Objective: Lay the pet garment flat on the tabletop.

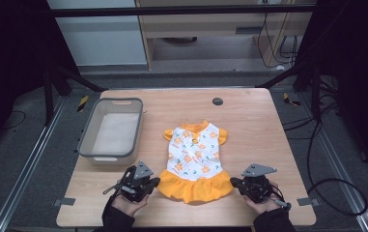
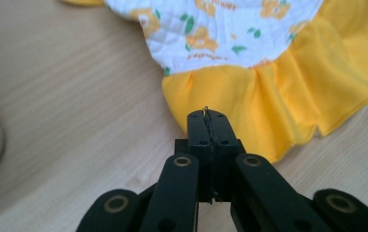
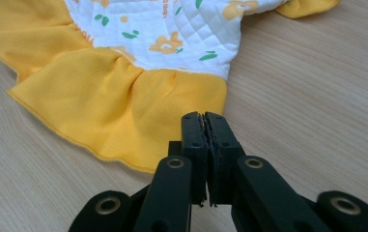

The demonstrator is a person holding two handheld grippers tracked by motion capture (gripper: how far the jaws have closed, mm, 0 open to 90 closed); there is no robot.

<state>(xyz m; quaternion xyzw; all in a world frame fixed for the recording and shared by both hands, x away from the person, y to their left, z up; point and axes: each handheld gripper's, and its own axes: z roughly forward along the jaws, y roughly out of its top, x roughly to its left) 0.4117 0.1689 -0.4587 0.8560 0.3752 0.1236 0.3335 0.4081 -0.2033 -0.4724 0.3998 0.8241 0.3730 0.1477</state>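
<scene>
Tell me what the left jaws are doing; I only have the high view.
Observer: The left gripper has its jaws pressed together, with the tips at a corner of the yellow ruffle of the dress.
Operator: Report the right one.
Observer: The right gripper is shut too, with its tips at the ruffle's other corner.
Operator: Confirm whether cloth is pinched.
Observer: In both gripper views the tips lie over the hem edge. I cannot tell whether they pinch it.

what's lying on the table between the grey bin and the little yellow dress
Nothing. In the high view, bare wood of the table separates the grey bin from the dress.
</scene>
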